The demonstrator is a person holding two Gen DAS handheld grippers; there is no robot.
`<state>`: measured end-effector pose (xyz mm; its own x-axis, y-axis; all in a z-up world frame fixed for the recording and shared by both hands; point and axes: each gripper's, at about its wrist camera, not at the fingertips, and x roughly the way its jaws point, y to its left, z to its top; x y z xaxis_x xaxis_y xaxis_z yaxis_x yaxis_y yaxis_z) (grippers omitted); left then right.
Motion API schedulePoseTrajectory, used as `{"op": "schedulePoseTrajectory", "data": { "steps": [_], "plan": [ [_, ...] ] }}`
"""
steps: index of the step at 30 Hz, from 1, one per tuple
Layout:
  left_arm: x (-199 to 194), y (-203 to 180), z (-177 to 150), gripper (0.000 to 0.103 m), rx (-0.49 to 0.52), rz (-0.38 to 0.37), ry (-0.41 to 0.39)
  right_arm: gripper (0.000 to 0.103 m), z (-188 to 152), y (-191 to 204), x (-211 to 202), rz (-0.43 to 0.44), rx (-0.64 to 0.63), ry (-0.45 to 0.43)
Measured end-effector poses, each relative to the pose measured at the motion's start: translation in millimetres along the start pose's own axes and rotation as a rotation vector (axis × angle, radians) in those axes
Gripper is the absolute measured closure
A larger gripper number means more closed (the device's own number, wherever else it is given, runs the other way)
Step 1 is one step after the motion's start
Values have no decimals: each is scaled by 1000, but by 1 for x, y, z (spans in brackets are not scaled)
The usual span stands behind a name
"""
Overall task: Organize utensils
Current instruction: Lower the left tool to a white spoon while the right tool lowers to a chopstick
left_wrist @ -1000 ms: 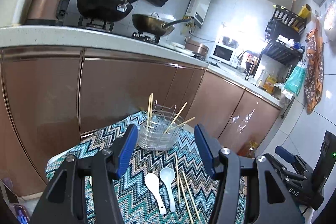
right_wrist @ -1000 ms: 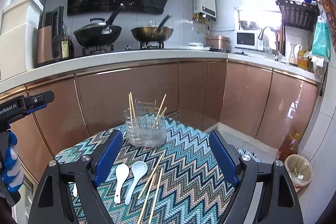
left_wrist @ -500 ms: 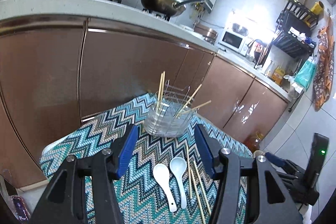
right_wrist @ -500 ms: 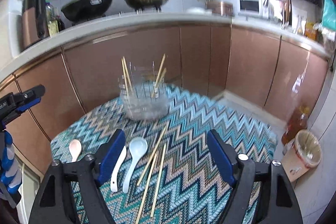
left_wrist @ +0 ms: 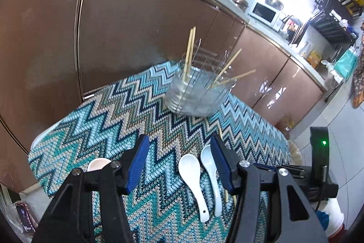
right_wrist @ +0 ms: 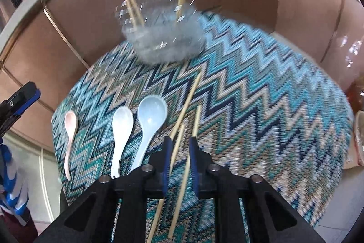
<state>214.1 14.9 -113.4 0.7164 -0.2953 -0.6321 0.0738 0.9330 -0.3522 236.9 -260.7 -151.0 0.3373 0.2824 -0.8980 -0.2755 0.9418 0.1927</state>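
A clear utensil holder (left_wrist: 193, 92) (right_wrist: 163, 38) with several chopsticks upright in it stands at the far side of the zigzag cloth (left_wrist: 113, 120). A pink spoon (right_wrist: 70, 124), a white spoon (right_wrist: 121, 122) and a pale blue spoon (right_wrist: 151, 113) lie side by side, with three loose chopsticks (right_wrist: 188, 99) to their right. My left gripper (left_wrist: 179, 142) hovers open, the white spoon (left_wrist: 190, 165) showing between its fingers. My right gripper (right_wrist: 179, 142) points down over the loose chopsticks. Its jaws are closing to a narrow gap in which a chopstick shows, not pinched.
Brown cabinet doors (left_wrist: 136, 33) under a counter with a pan stand just behind the table. The cloth's right half (right_wrist: 273, 106) is bare. A bin (right_wrist: 360, 136) sits on the floor to the right. The left gripper's tip (right_wrist: 20, 97) shows at the left edge.
Both grippers have come down toward the table and tipped downward. The right gripper's jaws have gone from wide apart to a narrow gap over the loose chopsticks.
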Motion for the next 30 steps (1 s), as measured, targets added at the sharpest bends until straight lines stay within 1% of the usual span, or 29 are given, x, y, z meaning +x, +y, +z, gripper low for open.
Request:
{"op": "schedulePoseTrajectory", "data": {
  "steps": [4,7,15,18,20,23,24,30],
  "plan": [
    [15,5,-2,49,-6,-1,26,92,6,0,25,15,-18,92],
    [22,10,-2,49,-9,1,38,92,8,-2,34,26,-15,125],
    [39,23,-6,49,-28,9,78,92,13,-6,52,-8,-10,200],
    [45,26,-9,49,-29,14,107,92,16,-4,57,-13,-8,219],
    [52,27,-10,49,-31,11,143,92,19,-1,62,-20,-13,237],
    [67,25,-11,49,-44,-16,224,92,24,4,72,-25,-15,267],
    [70,23,-11,49,-47,-21,240,92,25,7,75,-25,-15,275],
    [102,18,-13,50,-75,-53,363,92,35,10,88,-12,4,316]
  ]
}}
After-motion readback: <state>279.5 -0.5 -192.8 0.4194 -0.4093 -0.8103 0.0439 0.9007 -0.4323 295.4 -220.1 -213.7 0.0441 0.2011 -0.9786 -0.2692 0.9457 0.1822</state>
